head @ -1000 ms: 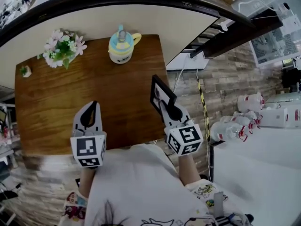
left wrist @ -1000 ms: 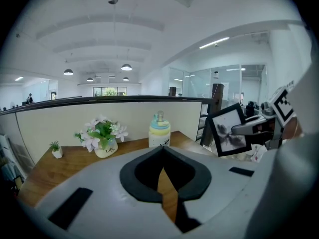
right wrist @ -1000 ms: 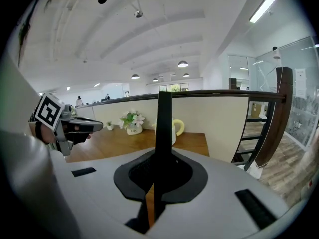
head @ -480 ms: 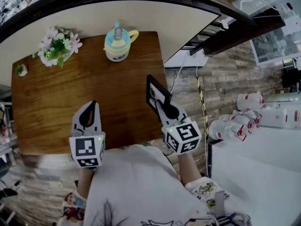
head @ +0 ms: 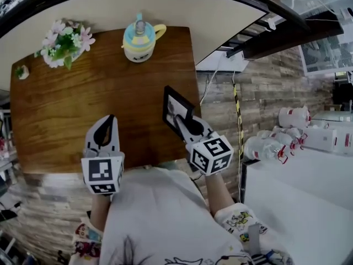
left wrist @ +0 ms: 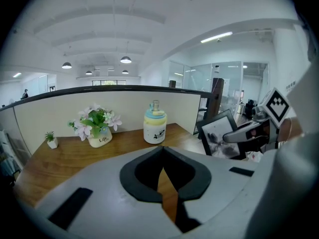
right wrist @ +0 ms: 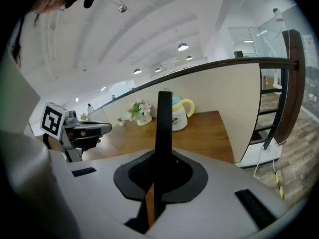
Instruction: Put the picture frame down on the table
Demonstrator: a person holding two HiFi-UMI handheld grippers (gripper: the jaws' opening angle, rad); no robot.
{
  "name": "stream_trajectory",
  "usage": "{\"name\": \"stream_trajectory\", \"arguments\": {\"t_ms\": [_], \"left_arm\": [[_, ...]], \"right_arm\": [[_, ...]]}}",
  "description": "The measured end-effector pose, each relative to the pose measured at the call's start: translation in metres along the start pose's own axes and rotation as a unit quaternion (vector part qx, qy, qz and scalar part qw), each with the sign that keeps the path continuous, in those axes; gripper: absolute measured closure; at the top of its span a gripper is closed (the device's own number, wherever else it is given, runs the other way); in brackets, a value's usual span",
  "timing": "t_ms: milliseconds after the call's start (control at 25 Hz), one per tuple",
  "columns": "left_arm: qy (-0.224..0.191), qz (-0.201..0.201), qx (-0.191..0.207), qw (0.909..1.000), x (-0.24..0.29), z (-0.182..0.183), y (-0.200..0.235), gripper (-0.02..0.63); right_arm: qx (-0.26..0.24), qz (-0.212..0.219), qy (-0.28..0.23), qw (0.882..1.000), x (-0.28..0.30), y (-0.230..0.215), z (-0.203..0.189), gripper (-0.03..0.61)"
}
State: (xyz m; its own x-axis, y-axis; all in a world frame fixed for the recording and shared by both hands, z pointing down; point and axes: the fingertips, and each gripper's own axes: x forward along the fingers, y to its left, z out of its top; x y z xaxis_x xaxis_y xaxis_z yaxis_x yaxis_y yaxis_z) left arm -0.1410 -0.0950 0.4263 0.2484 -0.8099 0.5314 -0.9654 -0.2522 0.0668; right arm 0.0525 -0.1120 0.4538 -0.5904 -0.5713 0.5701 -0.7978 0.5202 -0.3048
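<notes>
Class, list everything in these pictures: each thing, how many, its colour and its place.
table: one, brown wood, centre
picture frame: one, black, above the table's right edge
lidded mug: one, yellow, blue and white, table's far edge
flower pot: one, white, pink flowers, table's far left
small plant: one, green, table's far left corner
bottles: several, white and red, right of the table
left tool: one, grey, shut, empty
right tool: one, grey, shut on the picture frame

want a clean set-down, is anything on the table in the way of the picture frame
Nothing visible. The picture frame, clamped in the right hand-held gripper, hangs over bare wood near the table right edge; the mug and flower pot stand far back.
</notes>
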Motion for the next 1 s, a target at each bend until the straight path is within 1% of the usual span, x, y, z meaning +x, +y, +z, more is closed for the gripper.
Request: {"name": "stream_trajectory", "arguments": {"t_ms": [160,400,680,840,1000], "left_arm": [[0.006,-0.004,-0.003,1.0,0.002,-0.007,-0.004,0.611],[0.012,-0.014,-0.006,0.9998,0.008,-0.015,-0.012,0.611],[0.016,-0.025,-0.009,0.9995,0.017,-0.024,-0.019,0.611],[0.017,-0.029,-0.013,0.9993,0.023,-0.03,-0.019,0.611],[0.024,-0.03,-0.019,0.9991,0.026,-0.038,-0.02,0.611]], "right_arm": [[0.03,0.023,0.022,0.999,0.012,0.002,-0.014,0.563],[0.066,0.047,0.055,0.995,0.026,0.003,-0.034,0.563],[0.096,0.073,0.09,0.989,0.039,0.002,-0.054,0.563],[0.113,0.088,0.114,0.983,0.046,0.001,-0.066,0.563],[0.149,0.113,0.133,0.973,0.052,0.004,-0.074,0.563]]}}
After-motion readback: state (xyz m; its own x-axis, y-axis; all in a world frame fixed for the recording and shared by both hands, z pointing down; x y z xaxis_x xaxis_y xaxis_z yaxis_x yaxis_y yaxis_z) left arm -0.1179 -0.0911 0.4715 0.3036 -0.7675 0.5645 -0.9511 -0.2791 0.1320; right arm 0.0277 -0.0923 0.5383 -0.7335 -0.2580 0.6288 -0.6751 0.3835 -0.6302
